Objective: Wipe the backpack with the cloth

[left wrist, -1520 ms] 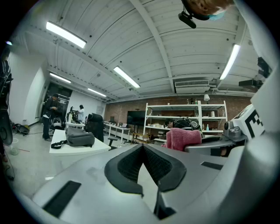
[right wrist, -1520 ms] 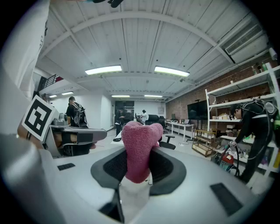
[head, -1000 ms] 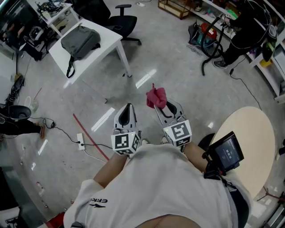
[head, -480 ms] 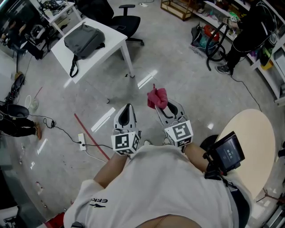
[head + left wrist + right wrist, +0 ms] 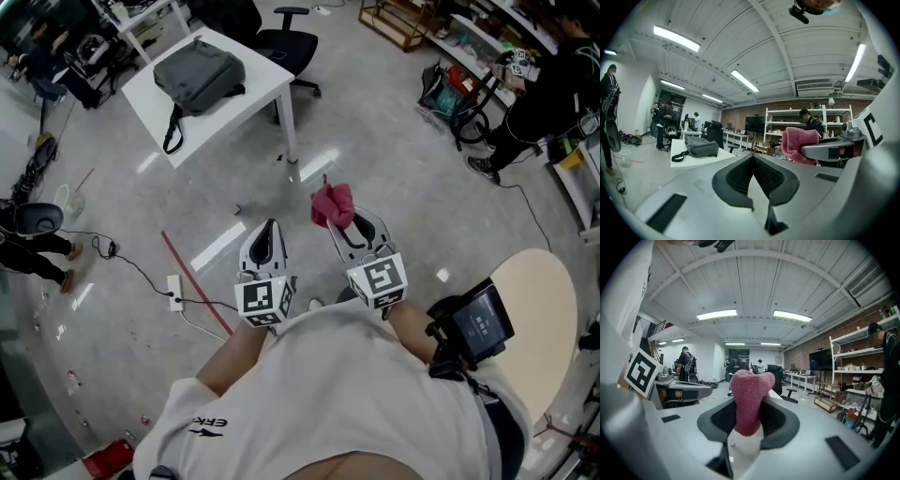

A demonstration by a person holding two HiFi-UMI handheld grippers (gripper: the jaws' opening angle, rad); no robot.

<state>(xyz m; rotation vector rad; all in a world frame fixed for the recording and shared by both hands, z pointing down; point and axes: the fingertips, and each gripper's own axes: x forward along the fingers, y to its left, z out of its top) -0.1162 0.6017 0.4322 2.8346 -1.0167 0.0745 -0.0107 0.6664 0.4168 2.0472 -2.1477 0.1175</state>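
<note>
A grey backpack [image 5: 198,73] lies flat on a white table [image 5: 244,106] at the far upper left of the head view; it also shows far off in the left gripper view as the grey backpack [image 5: 700,147]. My right gripper [image 5: 339,217] is shut on a pink cloth [image 5: 331,204], which bunches up between the jaws, pink cloth [image 5: 748,400]. My left gripper [image 5: 269,228] is held beside it, shut and empty, jaw tips meeting [image 5: 753,157]. Both grippers are held close to my body, well short of the table.
A black office chair [image 5: 283,34] stands behind the table. A red floor line [image 5: 192,292] and a power strip with cables [image 5: 173,292] lie on the floor at left. A round beige table [image 5: 542,323] is at my right. People stand at the room's edges, shelves at the back.
The table and backpack have shifted lower and rightward in the head view, so they appear nearer. Both grippers keep the same pose, the cloth still held.
</note>
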